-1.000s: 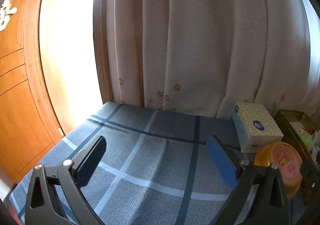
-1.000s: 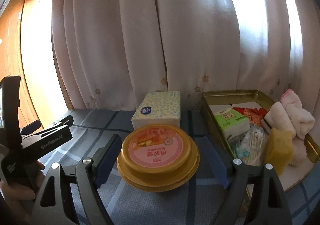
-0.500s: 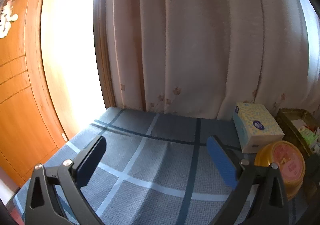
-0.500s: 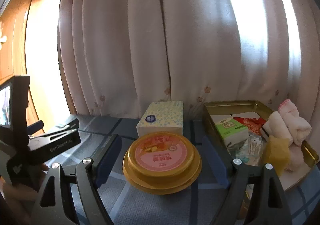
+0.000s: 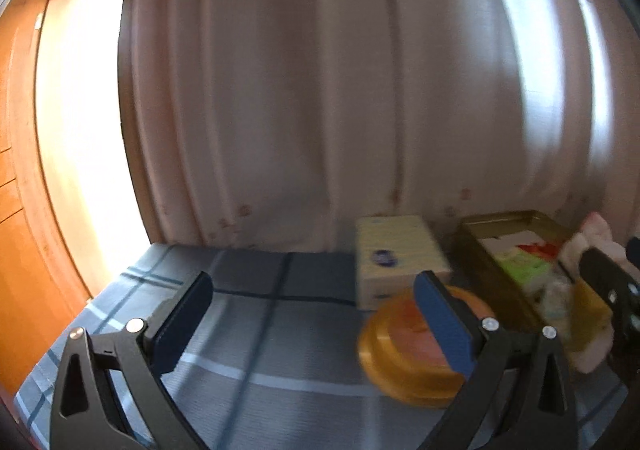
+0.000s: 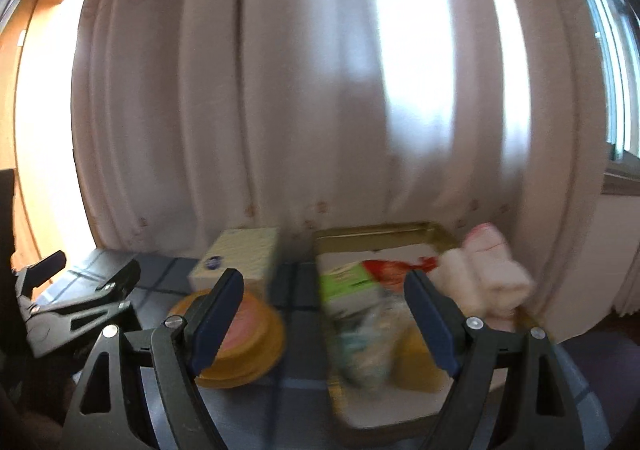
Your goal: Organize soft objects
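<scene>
Both views are swinging to the right and smearing with motion blur. The left gripper (image 5: 316, 314) now looks past more of the blue checked cloth (image 5: 256, 334) toward the round yellow container (image 5: 408, 354), which sits just behind its right finger instead of at the frame edge; the gold tray (image 5: 476, 250) is now in fuller sight. The right gripper (image 6: 326, 314) has shifted off that container (image 6: 244, 342): its wide-spread fingers now frame the tray (image 6: 384, 234) and its packets, with the rolled towels (image 6: 488, 274) closer to centre.

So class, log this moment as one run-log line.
left gripper: open, empty | right gripper: open, facing gold tray | rolled towels: in tray
</scene>
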Available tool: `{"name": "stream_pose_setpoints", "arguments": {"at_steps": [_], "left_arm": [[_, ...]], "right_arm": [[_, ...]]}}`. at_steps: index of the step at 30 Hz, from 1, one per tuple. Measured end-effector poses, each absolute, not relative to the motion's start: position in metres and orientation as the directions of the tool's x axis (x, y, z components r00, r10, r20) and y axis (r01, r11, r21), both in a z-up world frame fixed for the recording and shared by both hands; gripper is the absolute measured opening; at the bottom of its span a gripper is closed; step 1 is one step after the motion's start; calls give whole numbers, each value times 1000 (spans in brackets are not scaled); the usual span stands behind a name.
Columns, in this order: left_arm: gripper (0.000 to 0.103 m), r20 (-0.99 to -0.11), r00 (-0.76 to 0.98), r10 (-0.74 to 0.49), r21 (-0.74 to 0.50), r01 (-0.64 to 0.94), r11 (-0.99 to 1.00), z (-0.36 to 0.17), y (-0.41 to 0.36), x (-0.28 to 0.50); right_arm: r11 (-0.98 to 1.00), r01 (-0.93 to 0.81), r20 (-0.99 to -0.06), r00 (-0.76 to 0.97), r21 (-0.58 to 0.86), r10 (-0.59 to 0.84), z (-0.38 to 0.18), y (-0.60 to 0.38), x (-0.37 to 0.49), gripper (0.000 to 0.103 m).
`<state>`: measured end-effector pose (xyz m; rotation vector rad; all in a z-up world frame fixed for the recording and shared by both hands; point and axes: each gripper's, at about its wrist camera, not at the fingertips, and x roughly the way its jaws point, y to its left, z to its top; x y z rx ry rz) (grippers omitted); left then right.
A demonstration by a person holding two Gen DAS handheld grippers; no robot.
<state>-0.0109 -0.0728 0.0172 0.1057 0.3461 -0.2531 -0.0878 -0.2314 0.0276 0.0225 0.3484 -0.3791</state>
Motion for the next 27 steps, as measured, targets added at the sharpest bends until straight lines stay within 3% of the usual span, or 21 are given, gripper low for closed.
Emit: {"name": "stream_pose_setpoints", "arguments": {"at_steps": [15, 27], "left_arm": [[103, -335, 864, -376, 57, 417, 907, 25, -168, -70], [103, -334, 848, -411, 16, 442, 897, 40, -181, -87]], "right_arm": [[875, 481, -306, 827, -46, -471, 59, -315, -143, 85], [862, 507, -293, 823, -8, -487, 65, -341, -163, 86]]}}
